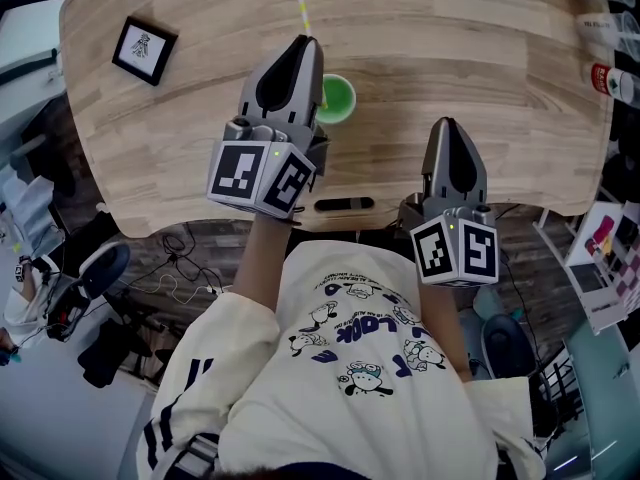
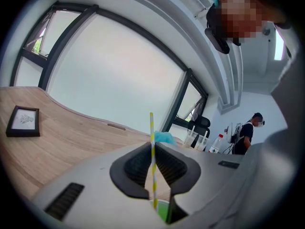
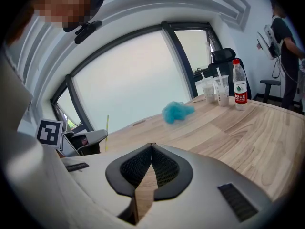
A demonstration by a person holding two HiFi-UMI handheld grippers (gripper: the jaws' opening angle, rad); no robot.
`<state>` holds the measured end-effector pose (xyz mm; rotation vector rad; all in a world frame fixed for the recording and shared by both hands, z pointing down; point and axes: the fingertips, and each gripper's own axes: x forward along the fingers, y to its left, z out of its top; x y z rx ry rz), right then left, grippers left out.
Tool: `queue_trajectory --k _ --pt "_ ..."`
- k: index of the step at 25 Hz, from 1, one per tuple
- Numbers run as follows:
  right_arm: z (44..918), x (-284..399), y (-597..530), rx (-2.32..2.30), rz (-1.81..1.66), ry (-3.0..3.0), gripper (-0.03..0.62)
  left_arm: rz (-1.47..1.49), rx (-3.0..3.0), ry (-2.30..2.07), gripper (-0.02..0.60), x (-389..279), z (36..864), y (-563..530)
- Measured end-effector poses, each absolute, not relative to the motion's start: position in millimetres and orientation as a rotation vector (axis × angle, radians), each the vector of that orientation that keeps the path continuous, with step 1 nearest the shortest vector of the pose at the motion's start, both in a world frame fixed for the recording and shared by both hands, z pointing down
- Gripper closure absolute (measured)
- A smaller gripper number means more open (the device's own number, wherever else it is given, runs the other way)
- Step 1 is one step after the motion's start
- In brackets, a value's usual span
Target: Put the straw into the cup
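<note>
Head view: the left tongs [image 1: 305, 43] hang over the green cup [image 1: 337, 99] on the wooden surface [image 1: 480, 58], and the striped straw [image 1: 303, 10] juts past their tips. The right tongs [image 1: 450, 126] sit well to the cup's right.

Left gripper view: these tongs are clenched on the straw, which stands upright. Its lower end is at the cup's mouth; whether it is already inside, I cannot tell.

Right gripper view: these tongs are closed tip to tip on nothing.

The left hand is nearer, so the move is probably straight down along the straw's axis.
</note>
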<state>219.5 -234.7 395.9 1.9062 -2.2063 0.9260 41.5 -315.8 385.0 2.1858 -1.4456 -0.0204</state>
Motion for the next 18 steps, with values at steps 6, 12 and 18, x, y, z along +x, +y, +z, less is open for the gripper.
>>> queue_trajectory --k 6,12,18 --pt "397 220 -233 1.896 0.922 -2.210 0.599 0.023 2.218 -1.464 0.529 42 385 -312" --pt "398 219 -233 1.894 0.927 -2.211 0.599 0.042 2.204 -1.468 0.529 43 390 -309" --pt "398 218 -234 1.887 0.926 -2.215 0.599 0.061 2.198 -1.477 0.526 42 390 -305"
